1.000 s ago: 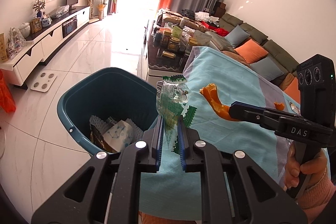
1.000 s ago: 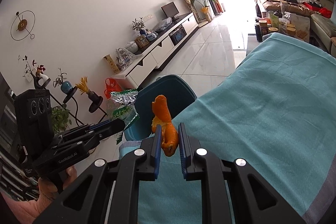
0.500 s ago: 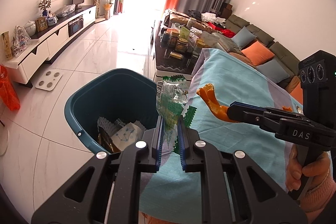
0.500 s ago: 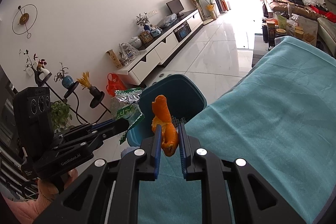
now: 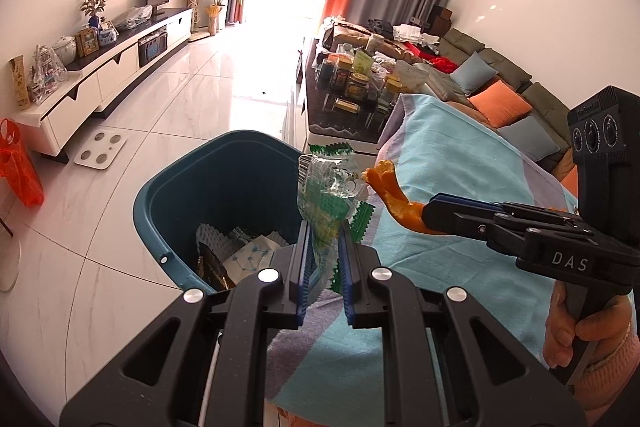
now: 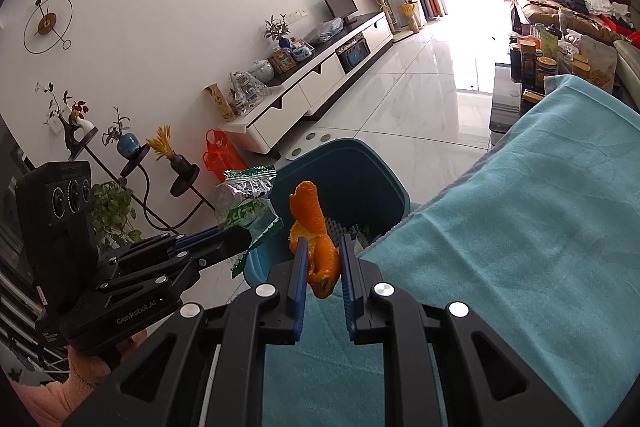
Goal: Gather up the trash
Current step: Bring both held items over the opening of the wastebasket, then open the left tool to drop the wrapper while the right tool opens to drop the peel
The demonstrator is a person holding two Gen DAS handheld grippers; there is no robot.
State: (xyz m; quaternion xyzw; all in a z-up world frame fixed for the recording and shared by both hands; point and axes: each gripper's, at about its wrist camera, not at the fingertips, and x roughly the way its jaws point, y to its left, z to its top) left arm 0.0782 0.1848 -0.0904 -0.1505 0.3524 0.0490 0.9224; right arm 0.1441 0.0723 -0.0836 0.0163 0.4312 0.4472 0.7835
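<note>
My left gripper (image 5: 323, 227) is shut on a crumpled green and clear plastic wrapper (image 5: 326, 191), held up at the table's edge beside the teal trash bin (image 5: 168, 195). The bin holds paper and wrappers (image 5: 240, 251). My right gripper (image 6: 323, 247) is shut on a piece of orange peel (image 6: 312, 227), over the table's edge with the bin (image 6: 380, 183) just beyond. The right gripper also shows in the left wrist view (image 5: 430, 215), holding the peel (image 5: 394, 197). The left gripper (image 6: 244, 237) and its wrapper (image 6: 244, 203) show in the right wrist view.
A turquoise cloth (image 5: 460, 163) covers the table (image 6: 520, 227). A dark coffee table (image 5: 348, 115) with jars stands behind it. A white TV cabinet (image 5: 100, 83), a bathroom scale (image 5: 100, 155) and a red bag (image 5: 18, 167) stand on the tiled floor. A sofa (image 5: 500, 87) lines the right wall.
Both grippers have moved a little towards the bin, still holding the wrapper and the peel. The bin looks nearer in both views.
</note>
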